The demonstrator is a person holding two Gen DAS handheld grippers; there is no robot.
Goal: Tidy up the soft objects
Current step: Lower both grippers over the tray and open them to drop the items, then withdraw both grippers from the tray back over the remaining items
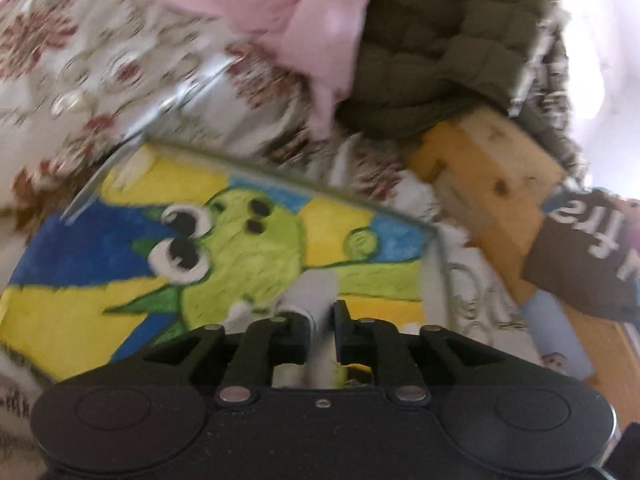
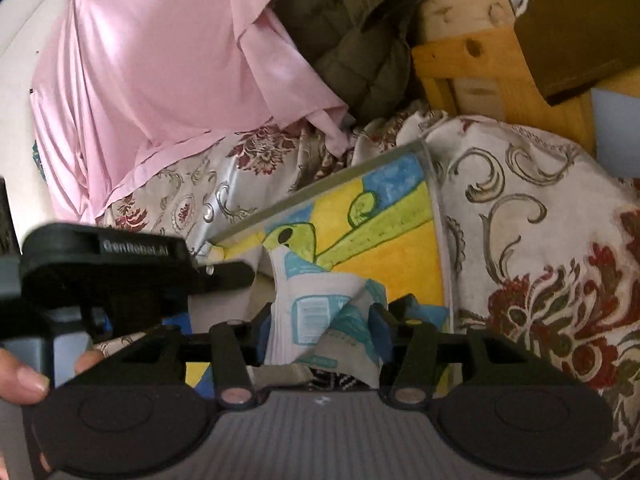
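Floral bedspread (image 2: 540,216); right tool (image 2: 324,320) grips white-teal pouch (image 2: 320,312) (crumpled).

Quick count: one pink satin sheet (image 2: 160,64), one olive quilted puffy jacket (image 2: 360,40), one cream floral brocade bedspread with dark red flowers (image 2: 540,264), one clear-framed cartoon frog picture in yellow, blue and green (image 1: 248,248), one crumpled white-and-teal plastic packet (image 2: 320,312), one bare wooden frame piece (image 2: 480,60), one brown cardboard box with white lettering (image 2: 576,28). Two black tongs: left (image 1: 322,316), right (image 2: 320,320).
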